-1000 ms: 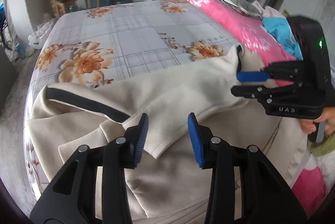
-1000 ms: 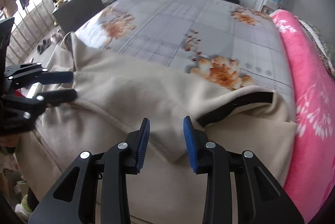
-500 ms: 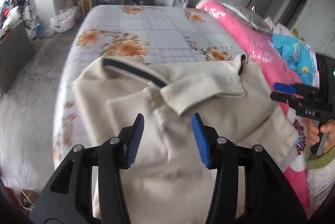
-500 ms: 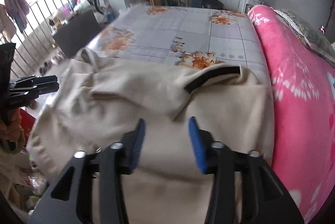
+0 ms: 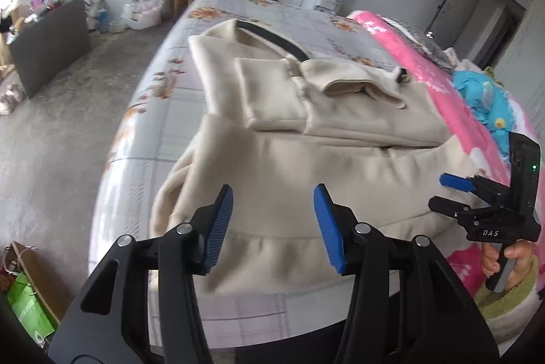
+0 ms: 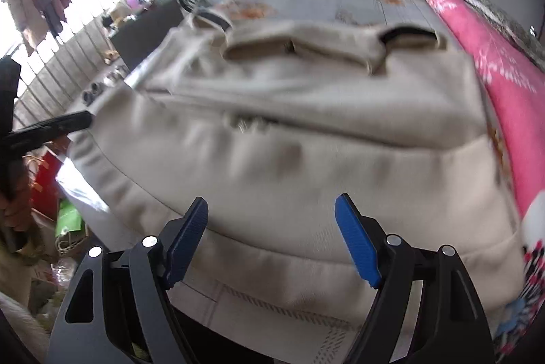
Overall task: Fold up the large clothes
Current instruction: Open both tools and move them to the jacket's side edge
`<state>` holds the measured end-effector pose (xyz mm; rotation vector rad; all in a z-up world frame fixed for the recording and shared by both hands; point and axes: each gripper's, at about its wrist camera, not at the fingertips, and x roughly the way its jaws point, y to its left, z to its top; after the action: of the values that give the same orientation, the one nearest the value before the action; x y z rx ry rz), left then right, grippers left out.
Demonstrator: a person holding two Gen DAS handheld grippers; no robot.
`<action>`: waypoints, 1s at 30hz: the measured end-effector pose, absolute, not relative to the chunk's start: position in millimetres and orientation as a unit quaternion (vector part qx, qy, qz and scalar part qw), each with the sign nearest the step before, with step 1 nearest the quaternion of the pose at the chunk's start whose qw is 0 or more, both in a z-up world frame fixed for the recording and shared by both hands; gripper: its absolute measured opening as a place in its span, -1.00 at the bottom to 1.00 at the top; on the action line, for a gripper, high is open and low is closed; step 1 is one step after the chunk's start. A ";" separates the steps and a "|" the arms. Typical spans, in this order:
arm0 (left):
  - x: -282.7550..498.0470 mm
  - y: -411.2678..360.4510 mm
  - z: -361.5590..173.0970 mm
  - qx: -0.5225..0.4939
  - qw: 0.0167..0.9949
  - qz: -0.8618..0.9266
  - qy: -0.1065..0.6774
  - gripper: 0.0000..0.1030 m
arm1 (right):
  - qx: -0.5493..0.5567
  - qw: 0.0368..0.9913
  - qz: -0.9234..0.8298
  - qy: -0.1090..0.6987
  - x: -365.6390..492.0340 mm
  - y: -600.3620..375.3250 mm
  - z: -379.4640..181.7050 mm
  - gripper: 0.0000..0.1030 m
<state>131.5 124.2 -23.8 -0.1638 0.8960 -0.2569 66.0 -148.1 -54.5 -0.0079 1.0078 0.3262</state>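
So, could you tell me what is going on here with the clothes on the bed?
A person holding a gripper in each hand is folding a large beige garment on the floral-sheeted bed. Both sleeves already lie folded across its upper part. The left gripper and the right gripper are both open with nothing between their fingers; the right one's jaws have just been opening. Both hover over the garment's near hem, beside the pink blanket.

The right gripper (image 6: 272, 238) hangs over the beige garment (image 6: 306, 132) — fingers (image 6: 356, 241) just spread wide, nothing between them.
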 end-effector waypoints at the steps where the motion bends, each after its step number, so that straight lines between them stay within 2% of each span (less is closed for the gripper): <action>1: 130.5 126.1 -24.3 -0.077 0.892 -0.118 0.428 -0.08 | 0.013 0.864 0.156 0.478 65.7 -152.0 -57.4 0.48; 6: 134.0 145.7 -25.1 -0.101 0.900 -0.102 0.412 -0.08 | 0.034 0.865 0.157 0.476 65.2 -156.0 -57.6 0.50; 17: 167.3 162.1 -56.8 -0.126 0.880 -0.097 0.447 -0.11 | 0.022 0.866 0.145 0.477 65.6 -149.8 -57.2 0.52; 22: 165.0 160.1 -51.5 -0.126 0.881 -0.121 0.440 -0.14 | 0.021 0.866 0.144 0.479 65.8 -150.1 -57.0 0.52; 26: 151.8 157.8 -37.9 -0.139 0.885 -0.189 0.403 -0.14 | 0.019 0.866 0.141 0.479 65.5 -149.7 -56.9 0.52; 30: 160.8 153.3 -45.8 -0.127 0.883 -0.168 0.419 -0.14 | 0.017 0.865 0.141 0.481 65.8 -149.7 -56.9 0.52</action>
<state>160.8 153.3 -45.8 -0.2648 0.8730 -0.3507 65.8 -149.7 -56.9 0.0346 1.0068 0.2945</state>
